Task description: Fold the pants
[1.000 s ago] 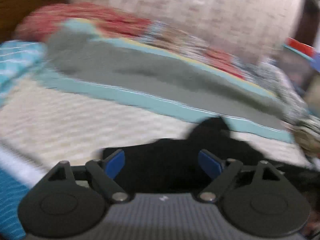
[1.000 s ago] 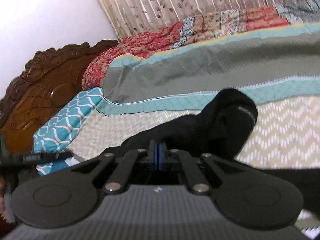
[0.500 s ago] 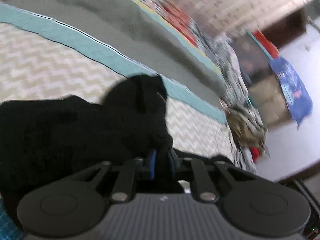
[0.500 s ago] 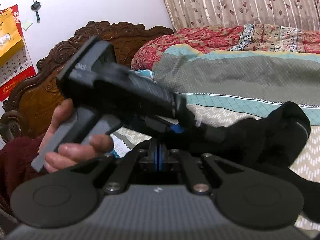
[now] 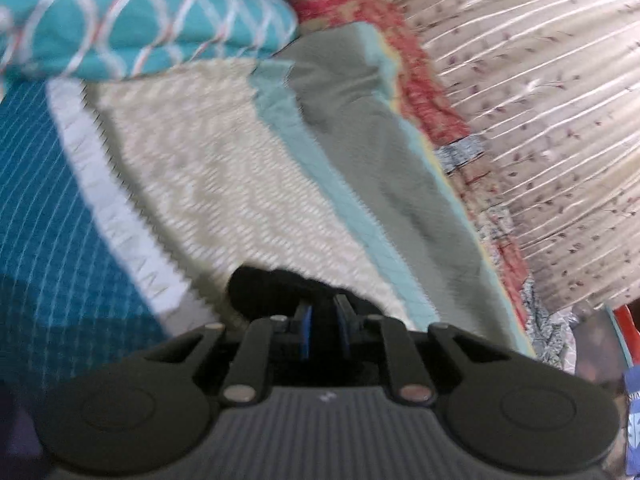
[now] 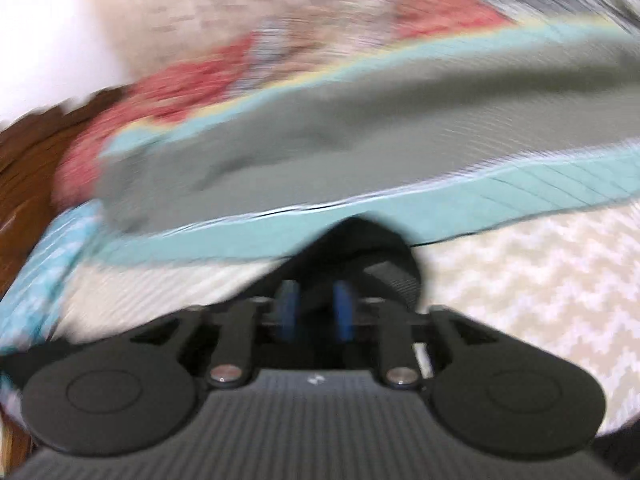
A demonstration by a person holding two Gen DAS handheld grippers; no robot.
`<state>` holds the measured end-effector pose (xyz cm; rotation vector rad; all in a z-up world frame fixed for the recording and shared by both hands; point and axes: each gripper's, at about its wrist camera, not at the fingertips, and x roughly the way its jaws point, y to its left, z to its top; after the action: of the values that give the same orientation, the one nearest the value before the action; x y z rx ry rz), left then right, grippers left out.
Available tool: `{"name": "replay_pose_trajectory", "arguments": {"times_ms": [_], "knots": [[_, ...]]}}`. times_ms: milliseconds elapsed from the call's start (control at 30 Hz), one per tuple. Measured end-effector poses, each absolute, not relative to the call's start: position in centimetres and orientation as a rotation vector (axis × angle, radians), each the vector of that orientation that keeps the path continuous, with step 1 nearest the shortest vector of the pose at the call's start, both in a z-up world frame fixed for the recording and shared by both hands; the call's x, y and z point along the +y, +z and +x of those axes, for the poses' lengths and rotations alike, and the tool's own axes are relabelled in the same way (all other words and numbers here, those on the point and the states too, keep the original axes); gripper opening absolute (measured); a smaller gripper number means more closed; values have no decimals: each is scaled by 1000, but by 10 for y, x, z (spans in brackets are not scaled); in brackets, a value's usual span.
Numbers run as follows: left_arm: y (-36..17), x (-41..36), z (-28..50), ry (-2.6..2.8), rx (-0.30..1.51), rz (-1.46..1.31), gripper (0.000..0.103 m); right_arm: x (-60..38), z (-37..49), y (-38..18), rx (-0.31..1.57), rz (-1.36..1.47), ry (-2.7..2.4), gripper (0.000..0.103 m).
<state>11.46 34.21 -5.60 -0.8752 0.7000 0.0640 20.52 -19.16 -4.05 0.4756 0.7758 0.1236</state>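
Black pants (image 5: pixel 276 286), blue pads (image 5: pixel 305 334) on black left gripper (image 5: pixel 323 320), cream chevron bedspread (image 5: pixel 224 184) with aqua and grey-green bands, teal lattice-print pillow (image 5: pixel 132 16), red floral quilt (image 5: pixel 404 68), beige leaf-sprigged pleated curtain (image 5: pixel 540 120), brown headboard (image 6: pixel 24 168)

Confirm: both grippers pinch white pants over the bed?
Not white. The pants are black, as the right wrist view shows. The rest stands: the left gripper and the right gripper each pinch the fabric over the bed.
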Motion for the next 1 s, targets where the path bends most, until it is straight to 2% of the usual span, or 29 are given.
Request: {"name": "replay_pose_trajectory", "arguments": {"times_ms": [167,233,267,367,533,667,833,900,933,967,1000], "knots": [[-72,353,104,88,751,-891,12,-208,223,-102,923,694,16,43],[-69,351,108,93,747,-884,12,-196,217,-108,933,676,45,30],[-66,350,106,95,737,-882,12,-190,213,-102,912,620,46,12],[-50,350,100,77,690,-884,12,-197,194,-59,740,556,45,11],[-20,336,110,14,645,-828,12,-243,137,35,415,340,-57,11],[-21,308,127,-45,678,-799,12,-295,80,63,302,219,-219,11],[-47,262,137,-68,826,-676,13,-330,6,24,390,181,-389,13],[-60,253,133,-72,888,-631,17,-337,-10,-9,510,205,-422,21],[-64,254,129,-66,906,-622,21,-344,-22,-25,561,229,-447,21],[-66,257,125,-49,915,-622,30,-348,-35,-38,595,260,-476,24],[-67,263,120,-20,913,-631,34,-354,-48,-47,609,320,-487,39]]}}
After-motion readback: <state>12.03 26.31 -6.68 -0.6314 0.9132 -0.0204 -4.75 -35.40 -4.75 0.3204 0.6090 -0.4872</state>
